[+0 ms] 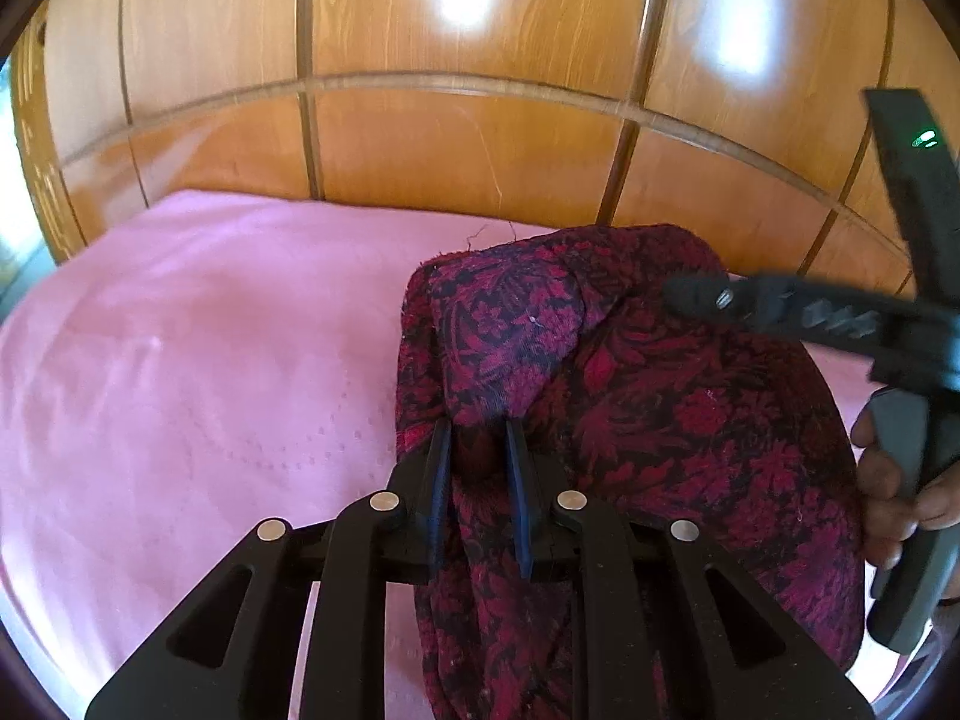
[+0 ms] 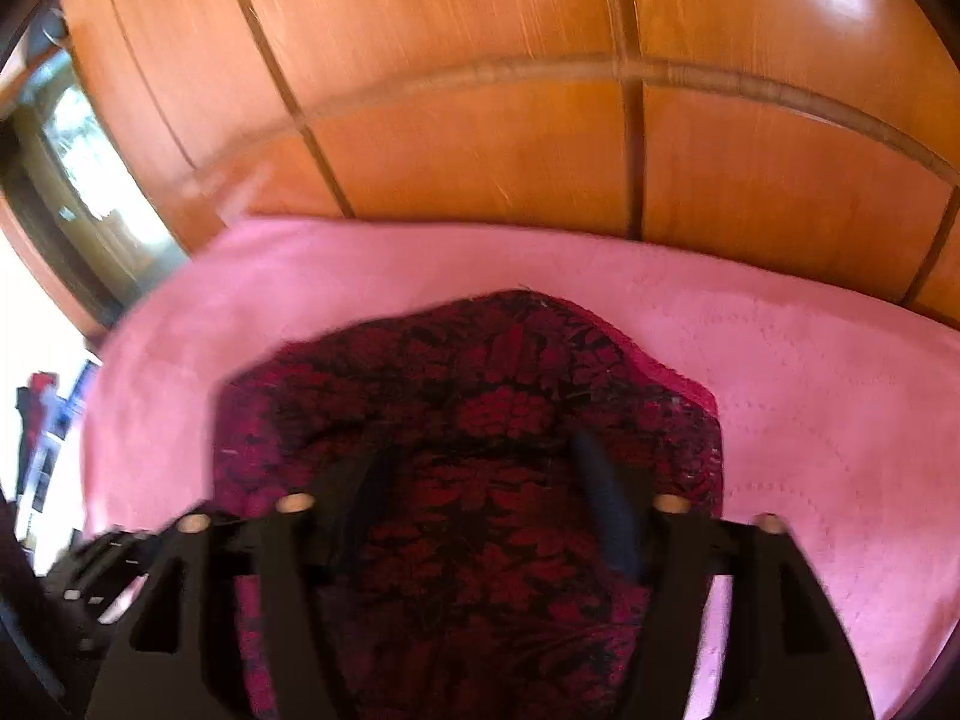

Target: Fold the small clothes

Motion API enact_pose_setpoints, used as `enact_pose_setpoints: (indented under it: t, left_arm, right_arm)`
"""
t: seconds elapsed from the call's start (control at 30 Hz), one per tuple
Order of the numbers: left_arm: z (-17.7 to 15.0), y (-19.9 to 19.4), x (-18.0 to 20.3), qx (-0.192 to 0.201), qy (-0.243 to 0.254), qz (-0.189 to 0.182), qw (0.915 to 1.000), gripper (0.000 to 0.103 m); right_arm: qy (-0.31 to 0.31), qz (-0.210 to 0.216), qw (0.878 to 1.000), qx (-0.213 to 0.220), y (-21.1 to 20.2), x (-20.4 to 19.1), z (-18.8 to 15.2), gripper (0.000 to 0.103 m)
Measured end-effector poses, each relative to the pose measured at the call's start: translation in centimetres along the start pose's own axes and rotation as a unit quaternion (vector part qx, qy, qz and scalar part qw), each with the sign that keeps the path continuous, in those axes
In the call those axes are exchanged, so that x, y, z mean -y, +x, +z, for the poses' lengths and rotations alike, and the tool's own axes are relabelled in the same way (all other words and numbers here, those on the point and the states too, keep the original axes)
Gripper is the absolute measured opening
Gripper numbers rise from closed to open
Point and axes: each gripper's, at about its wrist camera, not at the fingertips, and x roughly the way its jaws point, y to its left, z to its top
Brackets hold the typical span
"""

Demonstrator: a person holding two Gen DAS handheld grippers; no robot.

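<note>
A dark red and black floral garment [image 1: 630, 414] lies bunched on a pink bed cover [image 1: 198, 360]. My left gripper [image 1: 480, 426] is shut on a raised fold of the garment, with cloth pinched between its two fingers. The right gripper shows in the left wrist view [image 1: 696, 294], reaching in from the right over the garment's far edge, held by a hand. In the right wrist view, the right gripper [image 2: 486, 450] hangs just above the garment [image 2: 480, 384] with its fingers wide apart and nothing between them. That view is blurred.
A glossy wooden panelled headboard [image 1: 480, 138] rises right behind the bed. The pink cover [image 2: 840, 396] spreads wide to the left and right of the garment. A window or doorway [image 2: 90, 180] is at far left.
</note>
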Motion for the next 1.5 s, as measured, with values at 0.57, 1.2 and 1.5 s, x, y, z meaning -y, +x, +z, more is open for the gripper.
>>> enact_pose_setpoints:
  t: [0.57,1.2,1.5]
  left_arm:
    - [-1.8,-1.6,-0.5,0.004,0.005,0.039,0.9992,0.034]
    - [-2.4,2.1,-6.3,-0.020,-0.045,-0.090,0.9947,0.067]
    - [-4.0,3.8,-8.9,-0.040,-0.154,-0.263,0.9516,0.042]
  right_arm:
    - [0.124,0.160,0.979,-0.007,-4.3,6.6,-6.5,0.100]
    - [0.127,0.282,0.949,-0.064,0.7,8.8,-7.0,0.101]
    - [0.118,0.254,0.959,-0.036,-1.4,7.2,-6.3,0.075]
